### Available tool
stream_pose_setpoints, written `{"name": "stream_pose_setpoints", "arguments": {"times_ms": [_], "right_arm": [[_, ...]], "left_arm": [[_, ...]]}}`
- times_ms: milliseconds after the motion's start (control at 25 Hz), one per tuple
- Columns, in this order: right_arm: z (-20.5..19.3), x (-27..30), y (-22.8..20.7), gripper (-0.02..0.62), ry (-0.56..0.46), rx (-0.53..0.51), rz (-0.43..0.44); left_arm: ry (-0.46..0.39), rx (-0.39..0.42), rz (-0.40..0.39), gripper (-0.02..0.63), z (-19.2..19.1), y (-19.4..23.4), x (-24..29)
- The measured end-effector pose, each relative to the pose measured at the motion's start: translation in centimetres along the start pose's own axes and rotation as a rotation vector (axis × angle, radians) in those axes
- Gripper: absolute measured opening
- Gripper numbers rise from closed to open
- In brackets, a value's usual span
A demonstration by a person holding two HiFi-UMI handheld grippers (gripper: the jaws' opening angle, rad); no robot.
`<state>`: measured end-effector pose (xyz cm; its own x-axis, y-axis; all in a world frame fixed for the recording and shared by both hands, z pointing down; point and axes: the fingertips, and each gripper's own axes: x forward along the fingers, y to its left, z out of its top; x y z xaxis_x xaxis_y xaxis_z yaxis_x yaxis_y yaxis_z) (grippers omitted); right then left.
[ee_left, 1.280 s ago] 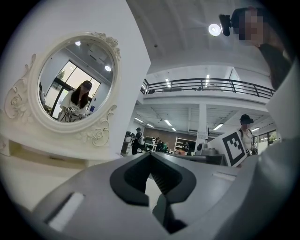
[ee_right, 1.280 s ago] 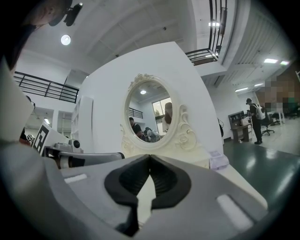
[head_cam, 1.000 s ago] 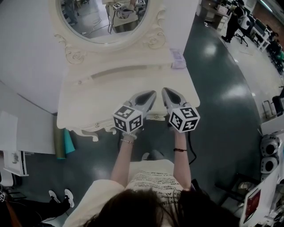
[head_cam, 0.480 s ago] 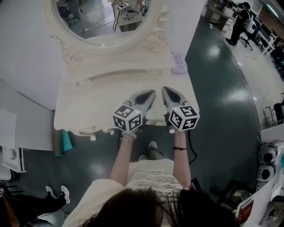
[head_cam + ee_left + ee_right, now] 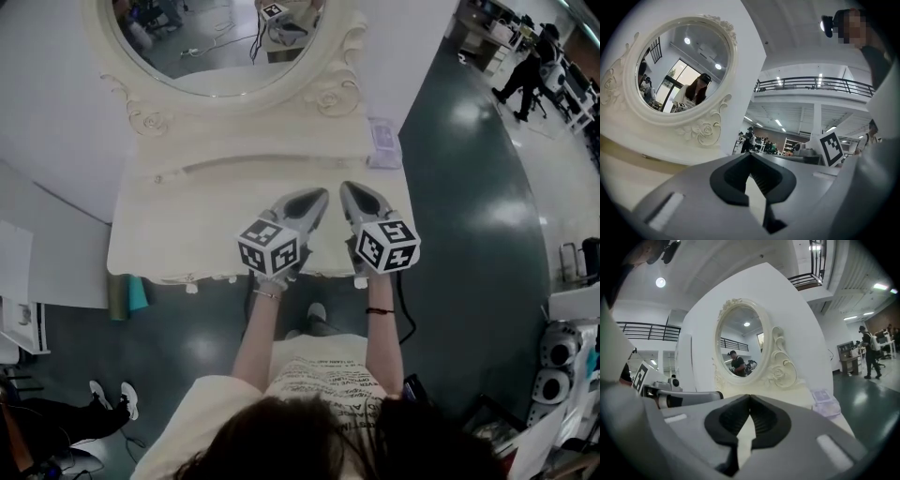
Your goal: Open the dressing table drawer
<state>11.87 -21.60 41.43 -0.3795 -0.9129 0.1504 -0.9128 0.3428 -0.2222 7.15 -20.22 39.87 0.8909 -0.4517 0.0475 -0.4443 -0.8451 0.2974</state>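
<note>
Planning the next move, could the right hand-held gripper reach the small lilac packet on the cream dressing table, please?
Probably yes: only bare cream tabletop lies between the right hand-held gripper, jaws shut, and the small lilac packet.

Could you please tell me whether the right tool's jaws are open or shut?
Shut. In the right gripper view, the right tool has its jaw tips meeting, with nothing between them.
</note>
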Motion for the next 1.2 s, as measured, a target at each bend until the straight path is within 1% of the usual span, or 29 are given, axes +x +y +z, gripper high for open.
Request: {"name": "stream_pose_setpoints", "arguments": {"times_ms": [400, 720, 1040, 1200], "right_arm": [[0.1, 2.2, -2.8, 0.003, 0.038, 0.006, 0.044], [-0.5, 3.6, -3.7, 0.003, 0.066, 0.024, 0.06], [-2.1, 5.4, -4.6, 0.003, 0.113, 0.062, 0.041], [-2.9, 6.1, -5.4, 0.003, 0.139, 0.086, 0.019]], "left_arm": [[0.004, -0.042, 0.039, 0.0, -0.8, 1.8, 2.7], [0.02, -0.063, 0.071, 0.0, -1.6, 3.2, 3.3], [0.061, -0.087, 0.069, 0.0, -2.7, 5.0, 4.0], [0.081, -0.127, 0.053, 0.0, -3.7, 5.8, 4.5]]}}
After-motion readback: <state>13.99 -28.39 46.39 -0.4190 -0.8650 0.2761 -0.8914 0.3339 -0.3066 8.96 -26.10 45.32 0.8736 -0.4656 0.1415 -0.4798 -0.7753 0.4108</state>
